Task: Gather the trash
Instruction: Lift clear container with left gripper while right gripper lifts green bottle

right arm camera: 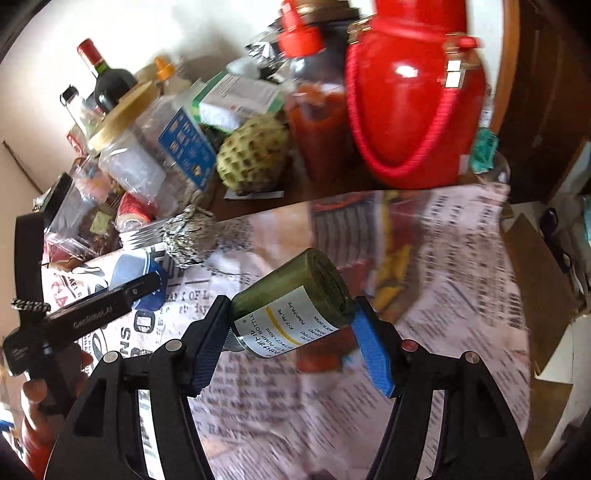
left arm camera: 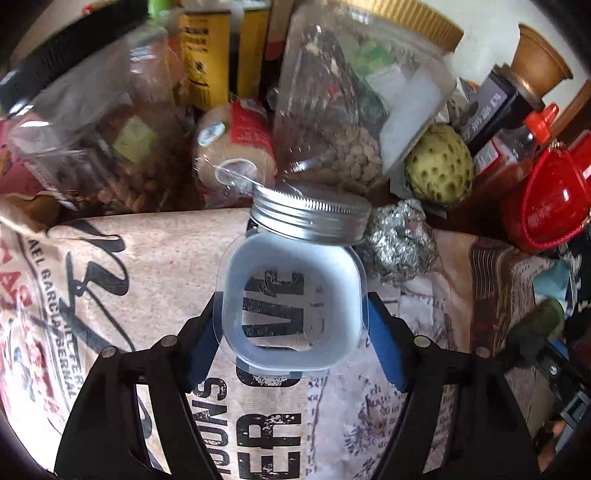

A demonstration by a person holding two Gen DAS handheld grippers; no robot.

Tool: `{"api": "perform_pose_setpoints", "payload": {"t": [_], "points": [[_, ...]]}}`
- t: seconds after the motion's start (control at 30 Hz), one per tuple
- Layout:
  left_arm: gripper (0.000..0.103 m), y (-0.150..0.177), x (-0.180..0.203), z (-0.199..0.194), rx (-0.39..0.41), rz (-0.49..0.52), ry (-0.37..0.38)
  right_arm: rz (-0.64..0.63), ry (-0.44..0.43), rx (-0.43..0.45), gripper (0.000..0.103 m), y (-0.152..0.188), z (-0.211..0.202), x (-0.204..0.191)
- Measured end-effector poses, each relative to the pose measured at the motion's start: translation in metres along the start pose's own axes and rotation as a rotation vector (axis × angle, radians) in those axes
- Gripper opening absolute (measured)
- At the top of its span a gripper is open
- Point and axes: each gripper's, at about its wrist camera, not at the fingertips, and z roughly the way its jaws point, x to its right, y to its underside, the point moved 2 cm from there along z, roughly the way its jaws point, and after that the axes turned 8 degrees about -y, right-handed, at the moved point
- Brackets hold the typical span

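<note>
Printed cloth (left arm camera: 155, 280) spread over the whole surface under both grippers: sack-style lettering below the left one, newspaper-style columns below the right. Beyond the fingertips, dark bare tabletop crowded with goods against a pale wall (right arm camera: 192, 33).

Left gripper (left arm camera: 291, 317) clamped on a clear square jar (left arm camera: 291, 306) with a silver screw lid (left arm camera: 310, 218), blue pads pressed against its two sides, lettering of the cloth visible through its base. Just past the lid and to the right of the jaws, a crumpled foil ball (left arm camera: 400, 243). Farther out: a scaly green fruit (left arm camera: 439, 164), a red teapot (left arm camera: 550, 199) at far right, a large clear container with a gold lid (left arm camera: 354, 110) straight ahead, bags of nuts to the left.

Right gripper (right arm camera: 291, 325) closed on a small dark green bottle (right arm camera: 291, 302) with a white label, held tilted between the blue pads, base pointing away and up to the right. Only here: a wine bottle (right arm camera: 105, 77) by the wall, a red-capped sauce bottle (right arm camera: 314, 96) beside the red teapot, cardboard (right arm camera: 535, 280) off the table edge at right, and, left of the jaws, the other gripper's black body with a hand (right arm camera: 44, 391) on its grip

Only in the left view: yellow tins (left arm camera: 207, 51) at the back and a brown pot (left arm camera: 539, 59) at upper right
</note>
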Motion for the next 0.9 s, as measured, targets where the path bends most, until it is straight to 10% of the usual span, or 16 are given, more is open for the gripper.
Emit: {"api": "perform_pose_setpoints", "payload": {"t": [0.9], "points": [[0.072,0.149,0.095,-0.261,0.338,-0.056,-0.032,-0.249,-0.134,0.219,0.063,0.06,-0.2,0.003]]}}
